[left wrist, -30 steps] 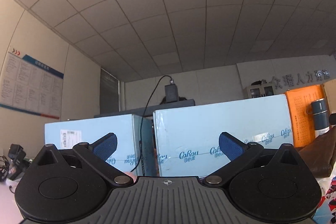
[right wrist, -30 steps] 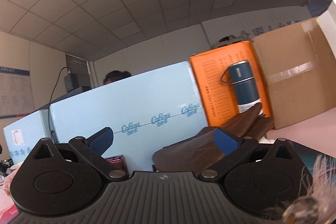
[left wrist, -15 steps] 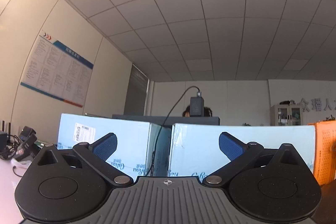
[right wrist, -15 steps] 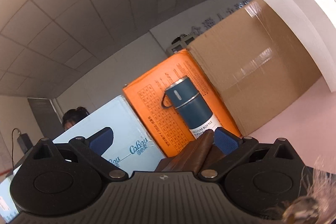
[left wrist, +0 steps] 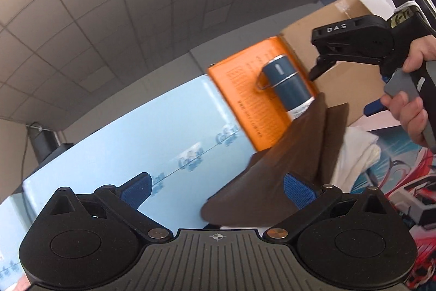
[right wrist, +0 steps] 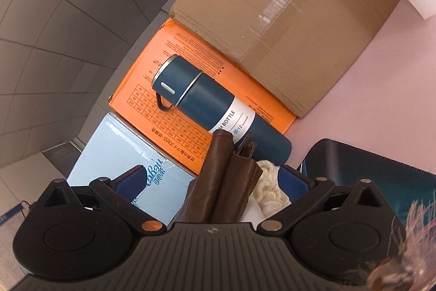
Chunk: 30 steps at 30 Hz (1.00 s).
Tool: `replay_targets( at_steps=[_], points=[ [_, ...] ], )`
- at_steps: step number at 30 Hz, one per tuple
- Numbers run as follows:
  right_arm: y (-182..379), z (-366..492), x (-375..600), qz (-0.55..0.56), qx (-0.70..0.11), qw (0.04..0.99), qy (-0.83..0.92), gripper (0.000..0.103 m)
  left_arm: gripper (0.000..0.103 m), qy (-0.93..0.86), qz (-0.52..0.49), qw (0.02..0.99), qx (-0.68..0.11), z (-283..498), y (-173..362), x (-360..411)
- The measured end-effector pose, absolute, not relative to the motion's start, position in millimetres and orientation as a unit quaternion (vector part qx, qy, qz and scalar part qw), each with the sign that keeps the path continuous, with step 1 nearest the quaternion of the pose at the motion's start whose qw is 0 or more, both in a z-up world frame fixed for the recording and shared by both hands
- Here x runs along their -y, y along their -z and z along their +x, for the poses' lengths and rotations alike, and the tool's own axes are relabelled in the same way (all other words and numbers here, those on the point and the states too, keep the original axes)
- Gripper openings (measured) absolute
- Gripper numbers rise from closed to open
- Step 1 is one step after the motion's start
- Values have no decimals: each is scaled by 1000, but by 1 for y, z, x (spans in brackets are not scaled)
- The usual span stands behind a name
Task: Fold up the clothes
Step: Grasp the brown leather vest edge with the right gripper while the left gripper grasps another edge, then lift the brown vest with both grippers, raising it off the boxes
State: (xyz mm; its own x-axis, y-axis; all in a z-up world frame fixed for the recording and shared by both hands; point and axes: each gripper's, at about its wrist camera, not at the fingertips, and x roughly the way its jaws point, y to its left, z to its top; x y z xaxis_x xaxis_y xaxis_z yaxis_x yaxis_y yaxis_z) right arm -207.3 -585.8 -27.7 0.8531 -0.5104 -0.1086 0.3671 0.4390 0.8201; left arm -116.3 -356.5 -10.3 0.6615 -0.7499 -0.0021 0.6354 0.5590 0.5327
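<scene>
Your left tool (left wrist: 216,191) is tipped up and rolled, so its cam takes in more ceiling and boxes than surface. Fingers spread wide, nothing pinched. The light-blue box (left wrist: 141,143) fills the bkgd on the left; the brown garment (left wrist: 275,176) pokes up just ahead, w/ one edge right by the right-hand pad (left wrist: 298,194), but I can't tell if it touches. Prob. you're raised like this to reposition, not to grab yet.

Behind the brown piece, a white knit garment (left wrist: 357,152) lies bunched on the surface, so both clothes sit piled near the orange box (left wrist: 245,100) and the blue vacuum bottle (left wrist: 288,86), w/ the cardboard box (right wrist: 272,10) further right.

Your right tool (right wrist: 211,186) is held in your right hand (left wrist: 414,105), angled down over the pile. Its own cam shows the fingers apart too, brown folds standing up between them, white knit by the right pad (right wrist: 293,183). Not clamped. Looks like a lineup for a pinch on the brown edge; pink surface (right wrist: 381,89) beyond.
</scene>
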Motion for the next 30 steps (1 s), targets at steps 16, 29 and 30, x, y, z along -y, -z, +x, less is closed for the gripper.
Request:
replay_targets(
  at_steps=[16,29,30],
  points=[
    [48,-215,599,535,100,808,227,103,103,430,327,841,3,-95,2,506],
    [48,-214,600,529,98,810,234,103,54,436,278,851,-87,-52,-9,528],
    [48,-213,599,526,95,812,234,103,37,440,266,853,-94,-48,-9,522]
  ],
)
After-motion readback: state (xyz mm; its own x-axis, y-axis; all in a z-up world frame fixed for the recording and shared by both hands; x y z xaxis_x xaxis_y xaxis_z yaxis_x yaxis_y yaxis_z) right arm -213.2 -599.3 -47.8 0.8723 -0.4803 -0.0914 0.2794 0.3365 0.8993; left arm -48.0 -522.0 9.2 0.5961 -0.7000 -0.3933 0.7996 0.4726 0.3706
